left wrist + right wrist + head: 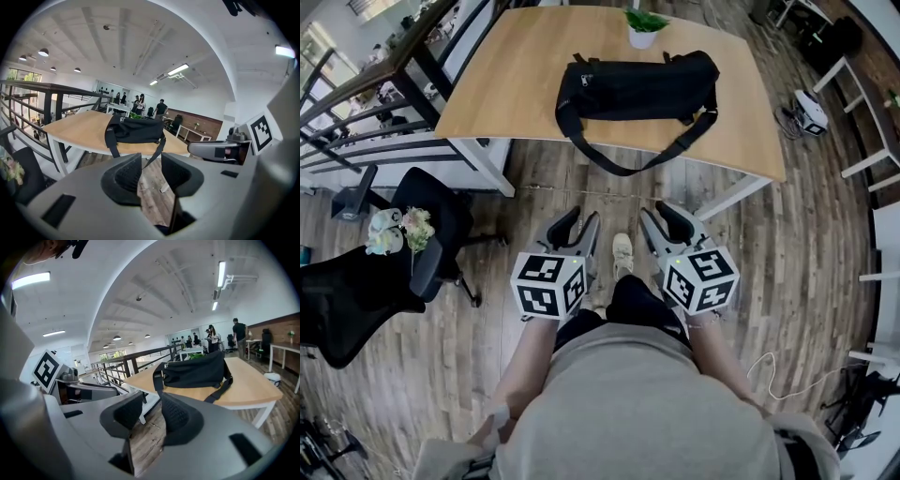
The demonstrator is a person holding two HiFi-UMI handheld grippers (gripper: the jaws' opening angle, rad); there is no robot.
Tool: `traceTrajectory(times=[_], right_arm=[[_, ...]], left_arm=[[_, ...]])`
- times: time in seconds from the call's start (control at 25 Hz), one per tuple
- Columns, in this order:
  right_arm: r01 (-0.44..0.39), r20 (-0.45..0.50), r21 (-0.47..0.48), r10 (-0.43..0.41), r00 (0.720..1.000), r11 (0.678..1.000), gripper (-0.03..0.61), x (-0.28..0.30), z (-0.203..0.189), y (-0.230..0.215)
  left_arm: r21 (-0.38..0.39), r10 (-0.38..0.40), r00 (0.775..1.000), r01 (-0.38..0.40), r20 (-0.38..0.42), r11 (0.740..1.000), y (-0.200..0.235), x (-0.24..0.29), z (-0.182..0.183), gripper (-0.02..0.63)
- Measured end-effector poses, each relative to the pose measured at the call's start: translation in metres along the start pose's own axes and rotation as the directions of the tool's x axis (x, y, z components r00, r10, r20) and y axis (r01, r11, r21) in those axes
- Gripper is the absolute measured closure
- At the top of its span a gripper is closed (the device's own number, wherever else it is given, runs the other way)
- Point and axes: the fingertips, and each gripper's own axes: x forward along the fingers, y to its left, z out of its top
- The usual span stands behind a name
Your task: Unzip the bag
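We see the wooden table (516, 94) filling the top of the head view, with its legs mostly hidden under the top. The black bag (637, 86) lies lengthwise on it, nearer the far edge than the near one and toward the right-hand side. Its strap (619, 167) loops down over the near edge. On that dark fabric we cannot make out the zip or its pull in any view, and the bag's far side is hidden from us.

A black office chair (356, 291) stands on the plank floor off the table's near left corner, partly cut off by the picture's edge.

The left gripper (586, 217) and the right gripper (653, 210) hover side by side over the floor, well short of the near edge and apart from the bag. Each has its jaws parted with only floor showing in the gap, so neither holds anything.

A small potted plant (644, 26) sits at the far edge just behind the bag, its leaves clipped by the frame
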Motion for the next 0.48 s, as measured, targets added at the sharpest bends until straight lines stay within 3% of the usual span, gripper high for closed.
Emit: traceTrajectory(times=[0.48], right_arm=[[-0.069,0.059,-0.081,0.074,0.995,0.994,0.457,0.104,0.102,-0.100]], left_arm=[[0.009,0.045,0.996,-0.046,0.078,0.999,0.035,0.140,0.093,0.471]])
